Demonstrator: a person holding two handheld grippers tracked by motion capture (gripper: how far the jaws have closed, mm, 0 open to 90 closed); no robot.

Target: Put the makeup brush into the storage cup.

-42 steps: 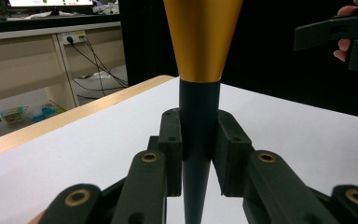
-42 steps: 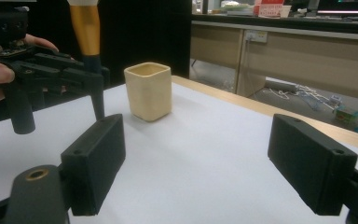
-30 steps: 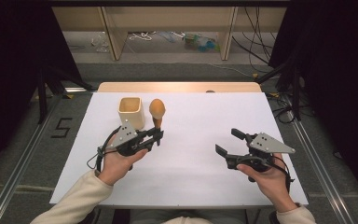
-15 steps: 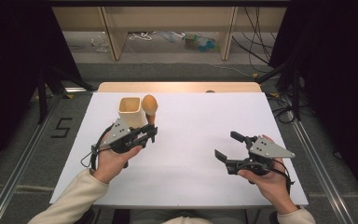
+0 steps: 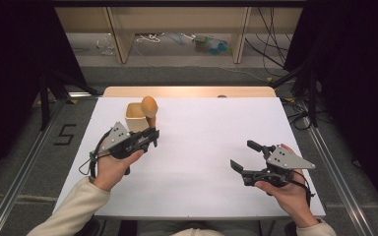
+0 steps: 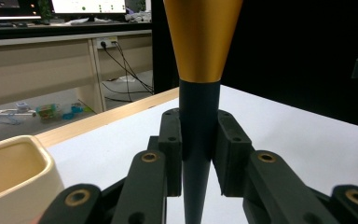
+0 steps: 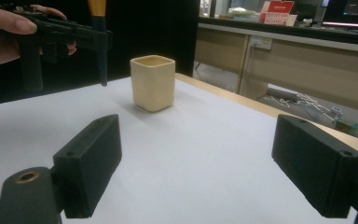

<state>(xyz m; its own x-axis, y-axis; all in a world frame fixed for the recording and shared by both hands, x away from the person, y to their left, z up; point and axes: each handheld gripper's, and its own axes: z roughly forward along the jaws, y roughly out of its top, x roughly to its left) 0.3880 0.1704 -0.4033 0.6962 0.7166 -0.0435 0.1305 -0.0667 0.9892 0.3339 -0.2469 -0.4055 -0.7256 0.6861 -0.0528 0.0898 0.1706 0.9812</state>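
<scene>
My left gripper (image 5: 150, 138) has its fingers (image 6: 171, 140) pinching the dark handle of the orange-headed brush (image 5: 149, 106), holding it upright above the white bench (image 5: 206, 147), just beside the cream cup (image 5: 136, 118). My right gripper (image 5: 246, 160) hovers well apart over the bench, fingers (image 7: 91, 161) spread wide with nothing between them.

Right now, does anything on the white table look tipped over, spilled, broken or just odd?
Nothing stands out. The cream square cup stands upright on the white table, with nothing spilled around it. The left gripper holds the orange-headed, dark-handled tool upright beside the cup. The right gripper is open, holding nothing.
</scene>
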